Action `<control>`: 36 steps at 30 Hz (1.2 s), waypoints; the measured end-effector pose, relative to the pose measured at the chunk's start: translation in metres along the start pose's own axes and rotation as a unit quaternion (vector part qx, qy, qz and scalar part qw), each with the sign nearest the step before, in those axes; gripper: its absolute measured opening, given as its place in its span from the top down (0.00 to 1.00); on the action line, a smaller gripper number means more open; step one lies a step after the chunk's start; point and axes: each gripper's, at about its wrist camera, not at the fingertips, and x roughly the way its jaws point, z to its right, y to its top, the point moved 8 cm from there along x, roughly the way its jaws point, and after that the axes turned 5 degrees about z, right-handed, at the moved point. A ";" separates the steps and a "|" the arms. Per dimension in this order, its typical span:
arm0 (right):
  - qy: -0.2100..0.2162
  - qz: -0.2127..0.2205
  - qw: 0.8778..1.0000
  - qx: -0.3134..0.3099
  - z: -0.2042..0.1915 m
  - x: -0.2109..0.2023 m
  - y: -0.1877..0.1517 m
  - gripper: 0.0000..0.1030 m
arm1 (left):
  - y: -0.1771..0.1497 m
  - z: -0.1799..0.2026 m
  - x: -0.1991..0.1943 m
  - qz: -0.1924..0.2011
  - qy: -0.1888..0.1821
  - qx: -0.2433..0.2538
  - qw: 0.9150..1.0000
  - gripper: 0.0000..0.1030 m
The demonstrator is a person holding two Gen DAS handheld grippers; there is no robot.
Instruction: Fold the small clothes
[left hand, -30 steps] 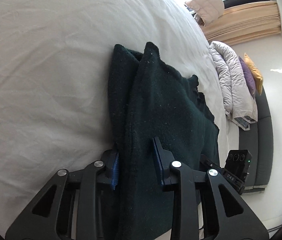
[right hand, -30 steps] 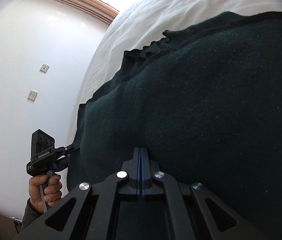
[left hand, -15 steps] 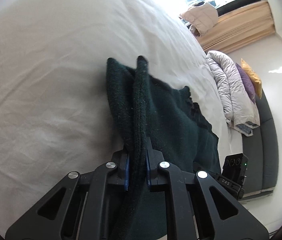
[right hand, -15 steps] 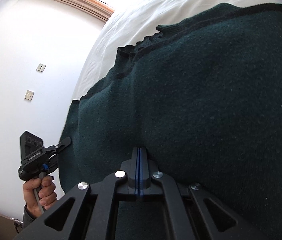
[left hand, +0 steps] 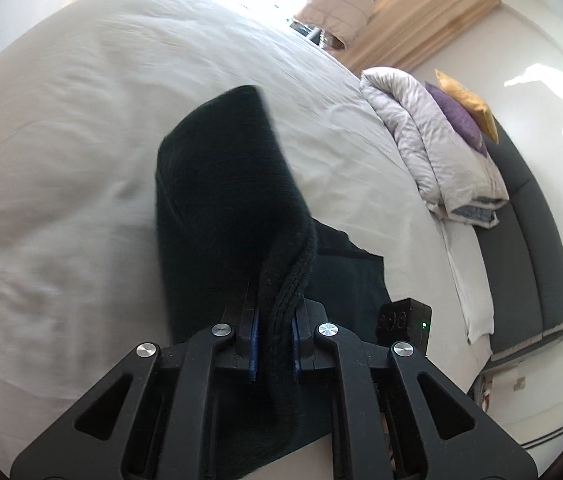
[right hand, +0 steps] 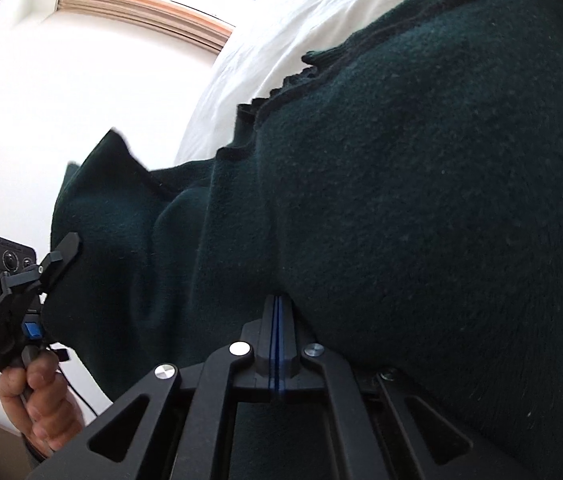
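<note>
Dark green knit sweater point(left hand: 217, 200), bunched, edge lifted off white bed

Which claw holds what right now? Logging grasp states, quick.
Left claw: closed on the dark green knitted garment.
Right claw: closed; whether it pinches the garment cannot be told.

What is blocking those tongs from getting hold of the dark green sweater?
Nothing visible. The left tongs are clamped on a bunched edge of the dark green sweater, and the right tongs are shut against its cloth.
</note>
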 end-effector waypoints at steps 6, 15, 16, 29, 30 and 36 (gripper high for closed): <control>0.050 0.050 0.996 0.063 0.029 -0.059 0.025 0.93 | -0.021 0.078 0.049 -0.031 0.001 0.041 0.999 0.90; 0.112 0.099 0.981 0.124 0.071 -0.127 0.062 0.50 | -0.078 0.125 0.125 -0.061 0.056 0.101 0.991 0.90; 0.112 0.089 0.982 0.122 0.071 -0.124 0.063 0.48 | -0.086 0.122 0.133 -0.070 0.064 0.104 0.990 0.90; 0.064 0.036 0.994 0.085 0.041 -0.083 0.074 0.26 | -0.107 0.116 0.104 -0.055 0.043 0.124 0.990 0.69; 0.044 0.024 0.996 0.069 0.039 -0.080 0.074 0.26 | -0.109 0.114 0.101 -0.054 0.036 0.116 0.991 0.69; 0.016 0.004 0.997 0.077 0.041 -0.062 0.081 0.74 | -0.110 0.110 0.080 -0.041 0.025 0.122 0.991 0.69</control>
